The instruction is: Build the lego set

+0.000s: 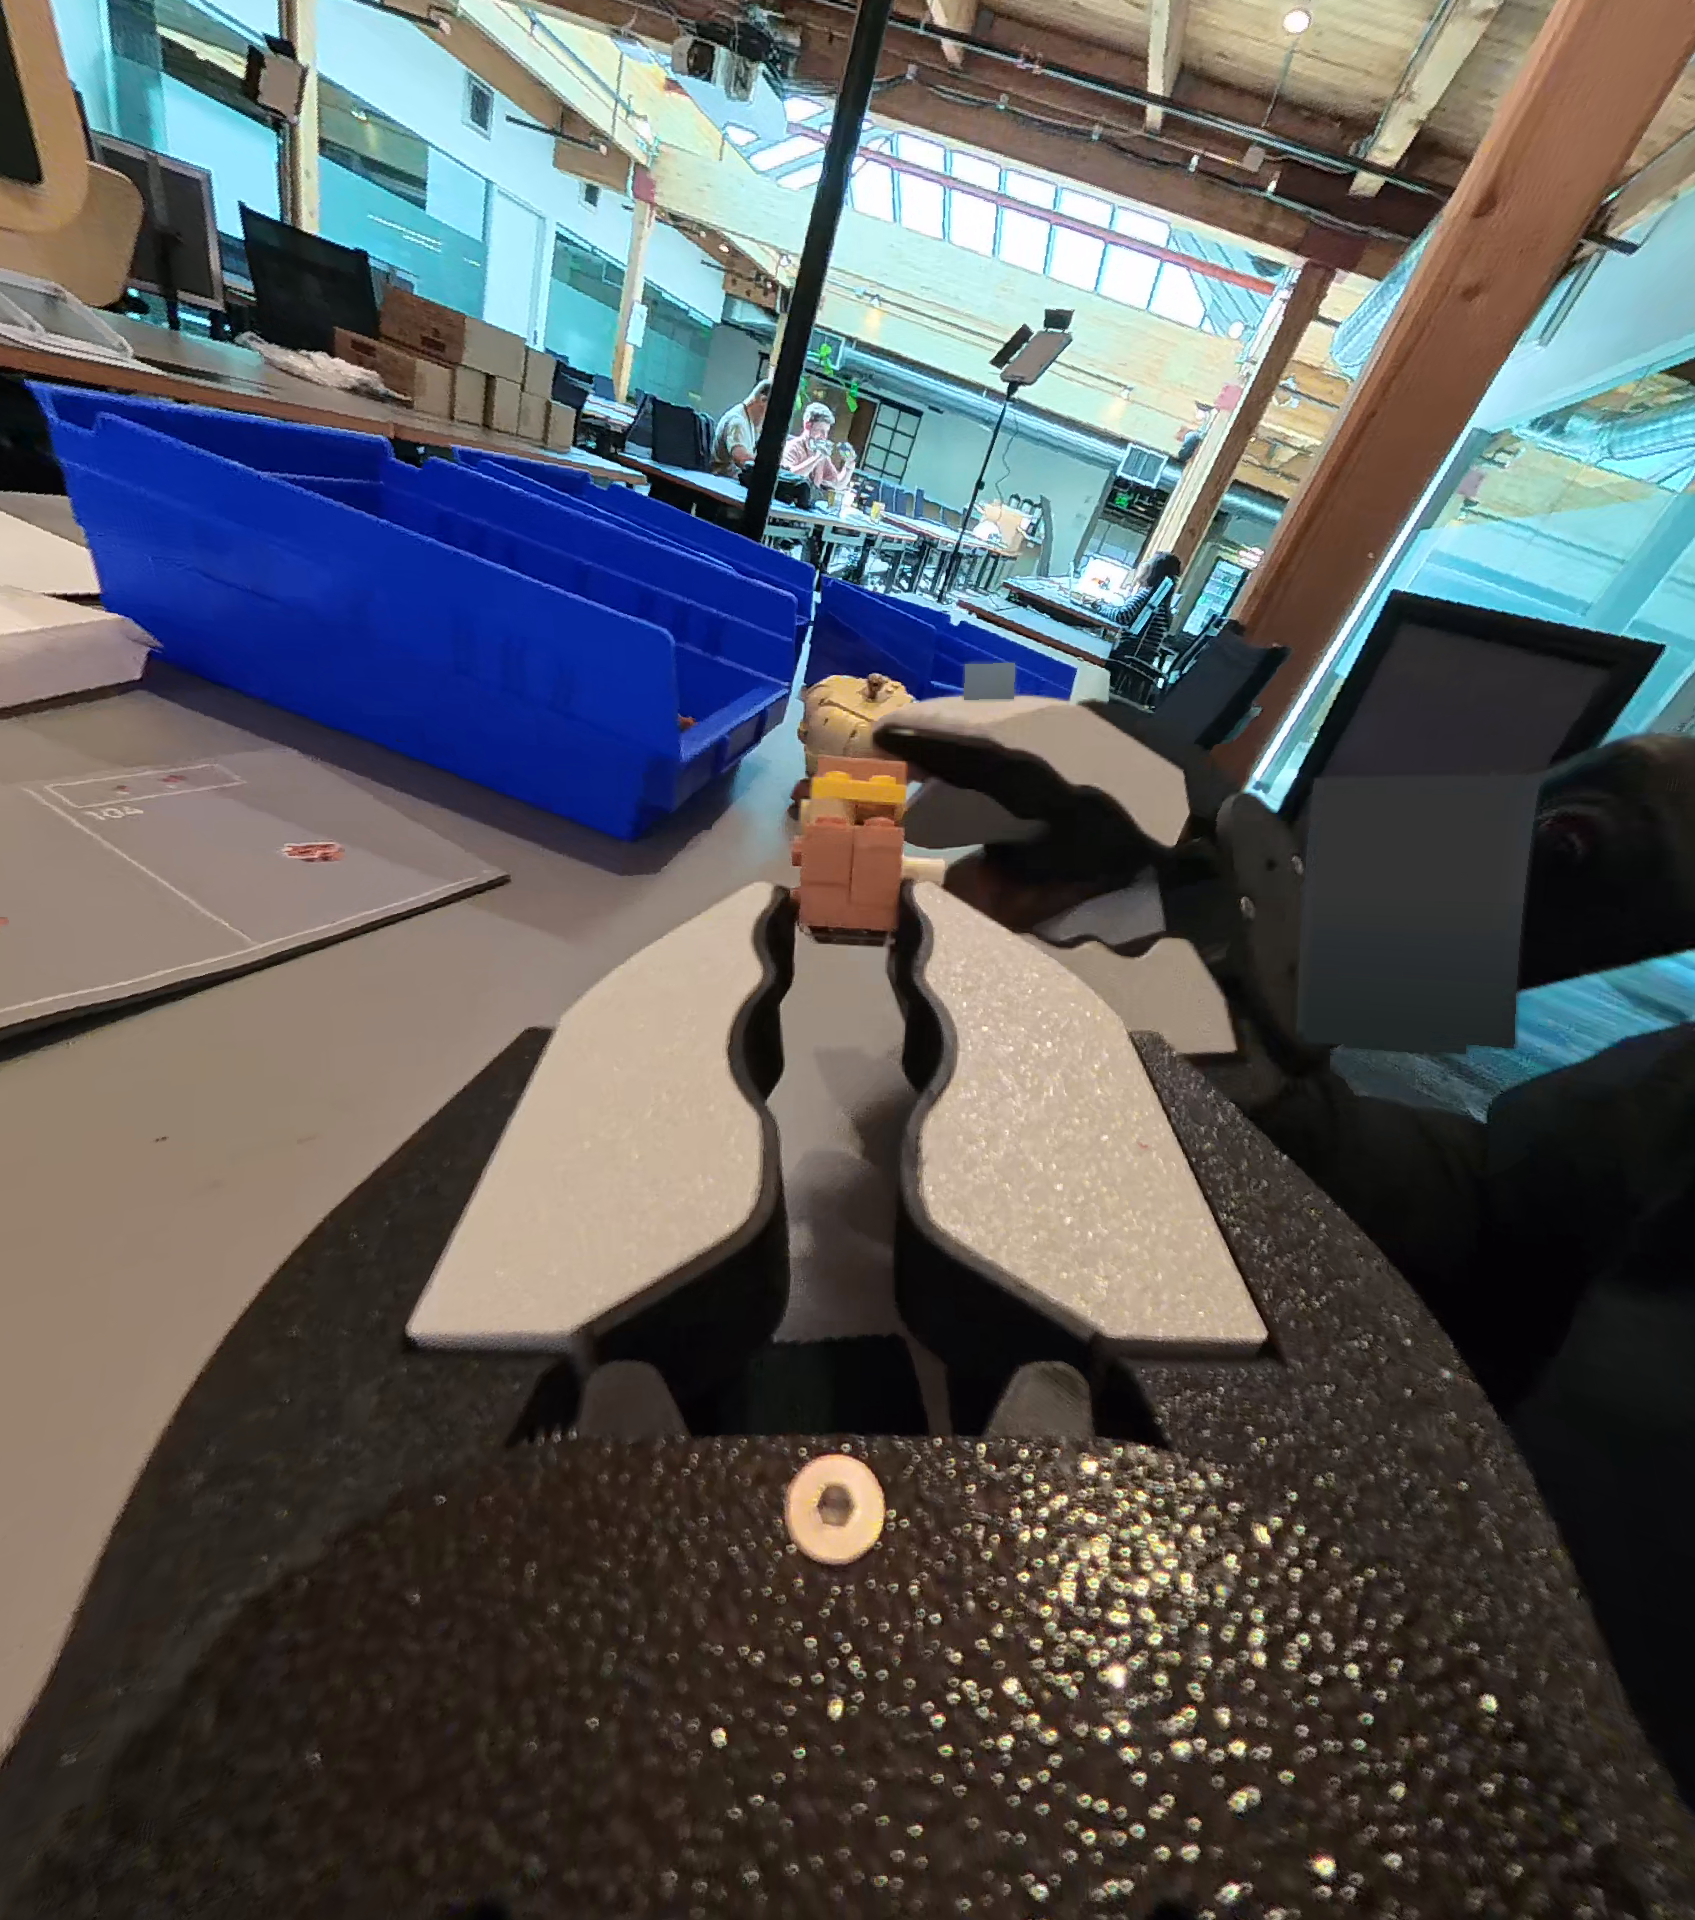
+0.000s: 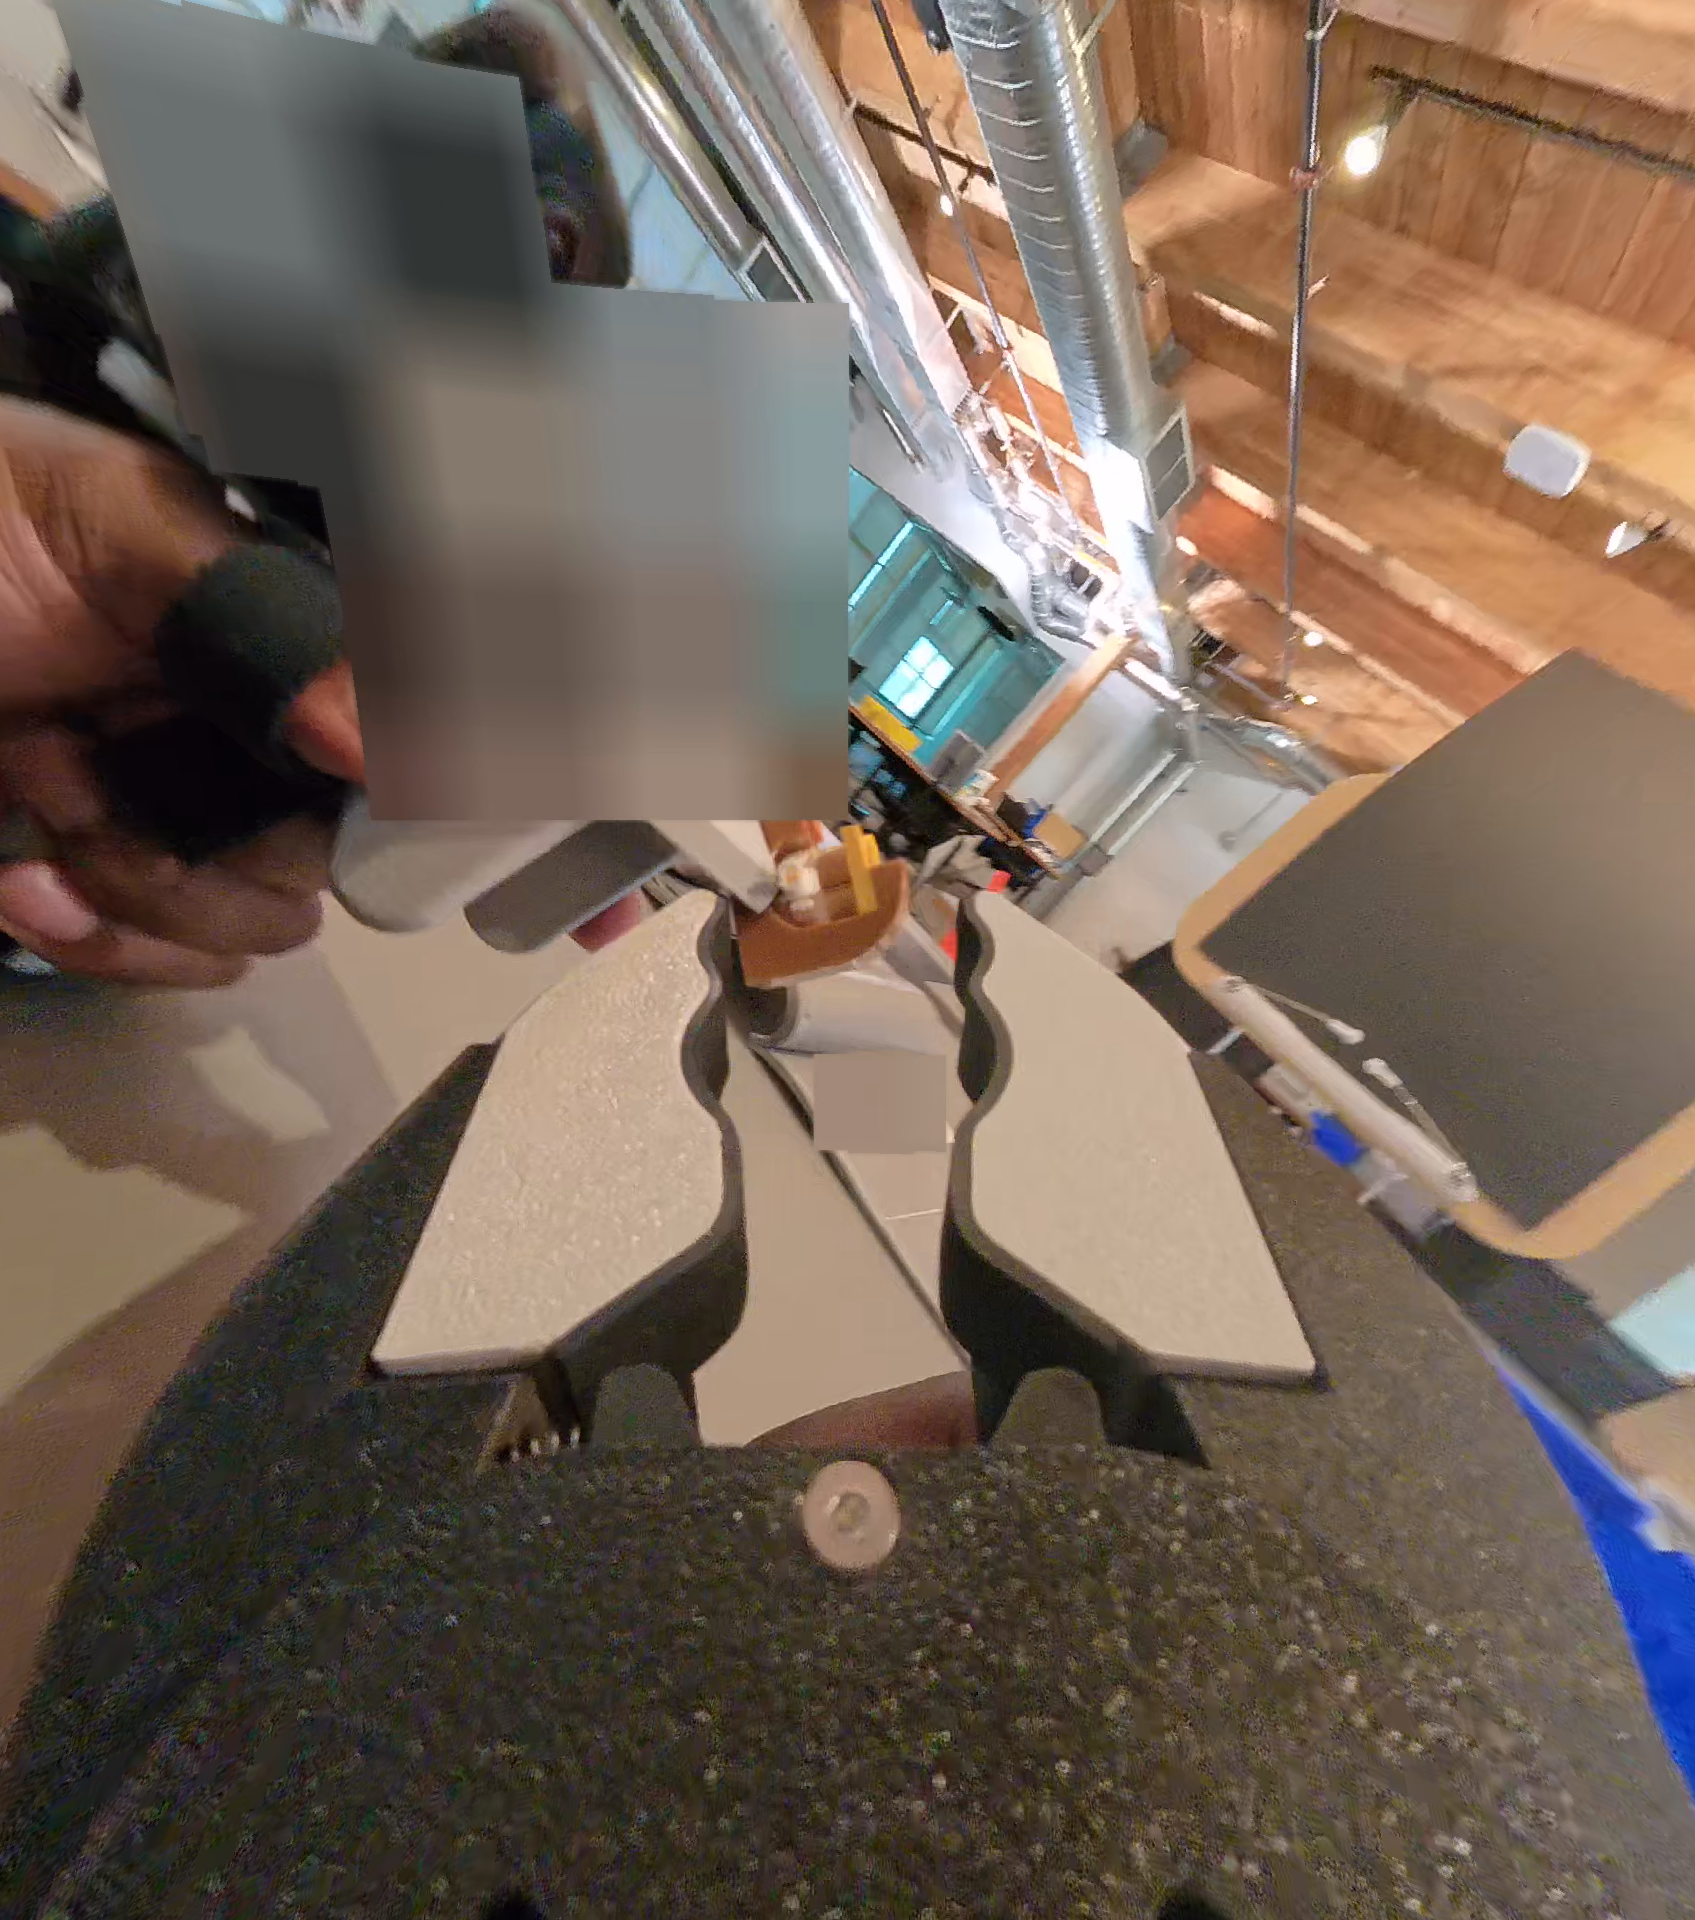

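My left gripper [image 1: 845,914] is shut on the lower end of a small brown brick model [image 1: 848,873] and holds it upright above the grey table [image 1: 199,1195]. The model has a yellow brick [image 1: 853,790] near its top and a cream peg on its right side. My right gripper [image 1: 926,805] comes in from the right, with its fingers spread around the model's top. In the right wrist view the model [image 2: 812,935] lies close by the left pad of my right gripper [image 2: 838,925], with a clear gap to the right pad. The right gripper is open.
Blue plastic bins [image 1: 427,613] stand at the back left, and a small beige pumpkin [image 1: 843,707] sits behind the model. A grey mat [image 1: 147,894] with white lines lies at the left. A person's hand [image 2: 43,623] holds the left gripper. A dark wood-edged panel [image 2: 1508,935] is at the right. The tips of both grippers are at nearly the same place.
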`<state>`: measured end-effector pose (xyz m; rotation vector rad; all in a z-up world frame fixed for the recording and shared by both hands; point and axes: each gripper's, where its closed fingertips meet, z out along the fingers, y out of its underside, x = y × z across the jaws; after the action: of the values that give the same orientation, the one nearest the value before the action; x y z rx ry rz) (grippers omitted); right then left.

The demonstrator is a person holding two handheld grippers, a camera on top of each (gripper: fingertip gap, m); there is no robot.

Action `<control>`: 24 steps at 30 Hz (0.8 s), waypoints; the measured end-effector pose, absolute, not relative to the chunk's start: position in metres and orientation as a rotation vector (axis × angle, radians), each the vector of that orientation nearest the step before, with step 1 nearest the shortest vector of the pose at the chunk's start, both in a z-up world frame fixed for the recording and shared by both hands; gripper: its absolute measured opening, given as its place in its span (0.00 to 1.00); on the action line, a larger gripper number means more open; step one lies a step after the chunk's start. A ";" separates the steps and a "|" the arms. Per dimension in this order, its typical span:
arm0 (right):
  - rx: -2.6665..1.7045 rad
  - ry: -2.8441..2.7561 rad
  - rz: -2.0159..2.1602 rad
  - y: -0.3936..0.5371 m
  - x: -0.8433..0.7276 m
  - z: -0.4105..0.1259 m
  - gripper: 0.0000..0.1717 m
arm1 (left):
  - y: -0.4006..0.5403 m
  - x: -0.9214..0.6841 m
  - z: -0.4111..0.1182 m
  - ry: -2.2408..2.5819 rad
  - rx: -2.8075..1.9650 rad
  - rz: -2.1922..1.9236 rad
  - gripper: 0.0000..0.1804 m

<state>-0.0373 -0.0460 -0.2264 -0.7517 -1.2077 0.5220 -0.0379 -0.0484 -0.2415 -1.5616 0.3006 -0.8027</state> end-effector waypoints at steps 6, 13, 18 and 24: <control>-0.859 -1.169 0.762 -0.042 -0.031 -0.220 0.21 | -0.047 -0.048 -0.239 0.322 -1.506 -0.734 0.10; -1.042 -1.132 1.276 -0.038 -0.023 -0.214 0.19 | -0.062 -0.034 -0.236 0.445 -1.456 -0.828 0.10; -0.979 -1.238 1.487 -0.061 -0.016 -0.212 0.17 | -0.074 -0.021 -0.236 0.558 -1.430 -0.864 0.10; -0.932 -1.384 1.467 -0.080 -0.012 -0.224 0.18 | -0.080 -0.010 -0.240 0.643 -1.438 -0.851 0.10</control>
<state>-0.0122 -0.0800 -0.2237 -0.9321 -1.3837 1.4669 -0.0101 -0.0798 -0.2398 -1.4380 0.6432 -0.8508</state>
